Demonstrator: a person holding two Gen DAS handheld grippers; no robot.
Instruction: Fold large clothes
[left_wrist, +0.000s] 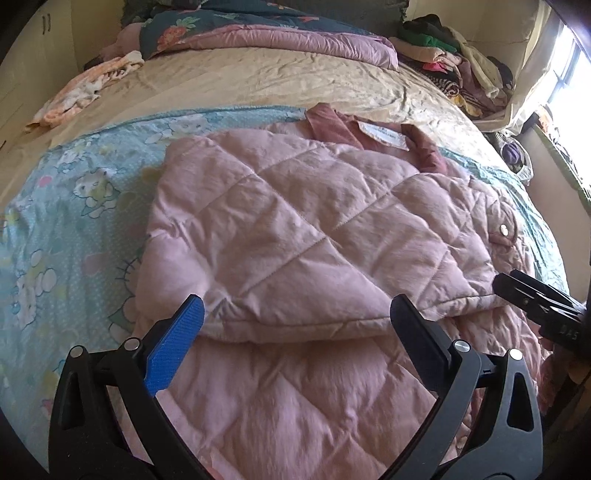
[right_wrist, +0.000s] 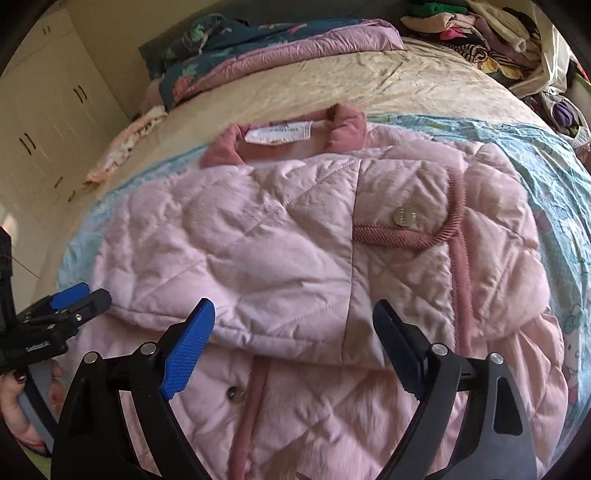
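A pink quilted jacket (left_wrist: 295, 229) lies on the bed with its upper part folded down over its lower part. The dark pink collar (right_wrist: 343, 125) and white label point away from me. My left gripper (left_wrist: 297, 306) hangs open just above the folded edge, with nothing between its blue pads. My right gripper (right_wrist: 293, 310) is open as well, over the same folded hem near the dark pink placket, and grips no cloth. Its black finger (left_wrist: 517, 288) shows at the right edge of the left wrist view. The left gripper (right_wrist: 70, 299) shows at the left of the right wrist view.
The jacket rests on a light blue cartoon-print sheet (left_wrist: 74, 206) over a beige cover (left_wrist: 240, 81). A rolled quilt (left_wrist: 277, 40) and a pile of clothes (left_wrist: 454, 62) lie at the far end. Cream wardrobes (right_wrist: 44, 122) stand at the left. A person's hand (right_wrist: 14, 398) holds the left gripper.
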